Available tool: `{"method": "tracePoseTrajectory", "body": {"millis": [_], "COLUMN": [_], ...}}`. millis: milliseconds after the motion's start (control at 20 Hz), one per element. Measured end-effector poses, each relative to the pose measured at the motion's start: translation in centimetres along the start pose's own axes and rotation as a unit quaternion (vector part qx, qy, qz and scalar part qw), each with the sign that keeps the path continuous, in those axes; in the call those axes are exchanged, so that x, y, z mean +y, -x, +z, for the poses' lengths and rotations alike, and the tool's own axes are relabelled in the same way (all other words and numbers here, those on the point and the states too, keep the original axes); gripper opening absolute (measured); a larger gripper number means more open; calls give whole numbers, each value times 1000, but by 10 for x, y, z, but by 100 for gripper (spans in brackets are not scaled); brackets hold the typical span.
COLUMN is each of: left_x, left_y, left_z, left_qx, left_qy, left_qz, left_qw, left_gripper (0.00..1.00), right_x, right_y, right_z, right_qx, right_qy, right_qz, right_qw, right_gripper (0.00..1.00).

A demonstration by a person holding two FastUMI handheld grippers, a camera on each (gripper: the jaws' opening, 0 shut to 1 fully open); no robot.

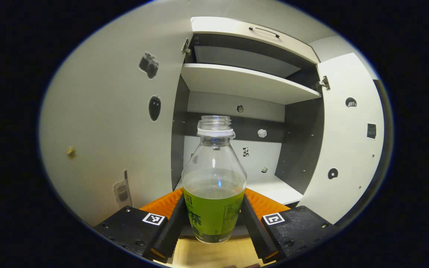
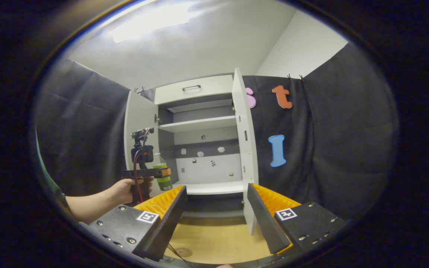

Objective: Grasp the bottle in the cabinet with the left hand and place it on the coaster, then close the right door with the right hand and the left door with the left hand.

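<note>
The bottle (image 1: 214, 186) stands upright, clamped between the left claw's (image 1: 213, 219) fingers.

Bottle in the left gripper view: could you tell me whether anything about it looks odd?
Yes: the bottle held in the left claw has no cap, though liquid fills its lower half. It stands upright and nothing looks spilled.

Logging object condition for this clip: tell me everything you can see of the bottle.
The clear plastic bottle with a green label has no cap: its threaded neck is open above a white collar ring. Pale liquid fills it to about the label's top edge. It stands upright, clamped at label height between the left gripper's fingers, lifted in front of the open cabinet's lower shelf. In the right gripper view it shows small, outside the cabinet beside the left door.
</note>
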State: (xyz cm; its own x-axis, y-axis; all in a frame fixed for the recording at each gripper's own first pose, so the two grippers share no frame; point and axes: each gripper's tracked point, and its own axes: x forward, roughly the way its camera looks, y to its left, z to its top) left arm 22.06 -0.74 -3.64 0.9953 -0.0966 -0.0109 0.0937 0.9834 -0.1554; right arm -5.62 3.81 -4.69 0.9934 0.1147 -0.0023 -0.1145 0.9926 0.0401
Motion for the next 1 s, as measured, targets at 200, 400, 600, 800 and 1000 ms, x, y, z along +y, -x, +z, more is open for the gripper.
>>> {"method": "tracePoseTrajectory", "body": {"millis": [200, 400, 600, 800, 1000], "left_x": [-5, -15, -20, -32, -42], "left_y": [51, 85, 105, 122, 136], "left_z": [-37, -106, -152, -194, -244], "left_qx": [6, 64, 70, 69, 62], "left_qy": [-3, -11, -22, -23, -45], "left_qz": [14, -6, -26, -59, -82], "left_qw": [1000, 998, 997, 996, 994], "left_gripper": [81, 81, 81, 81, 81], "right_x": [9, 3, -2, -8, -10], "right_y": [10, 7, -12, -36, -61], "right_z": [-7, -2, 6, 6, -4], "right_qx": [8, 8, 5, 6, 11], "right_qy": [-6, 1, 2, 2, 8], "right_qz": [22, 24, 19, 3, -3], "right_qw": [1000, 1000, 1000, 1000, 1000], "right_gripper": [99, 98, 98, 98, 98]}}
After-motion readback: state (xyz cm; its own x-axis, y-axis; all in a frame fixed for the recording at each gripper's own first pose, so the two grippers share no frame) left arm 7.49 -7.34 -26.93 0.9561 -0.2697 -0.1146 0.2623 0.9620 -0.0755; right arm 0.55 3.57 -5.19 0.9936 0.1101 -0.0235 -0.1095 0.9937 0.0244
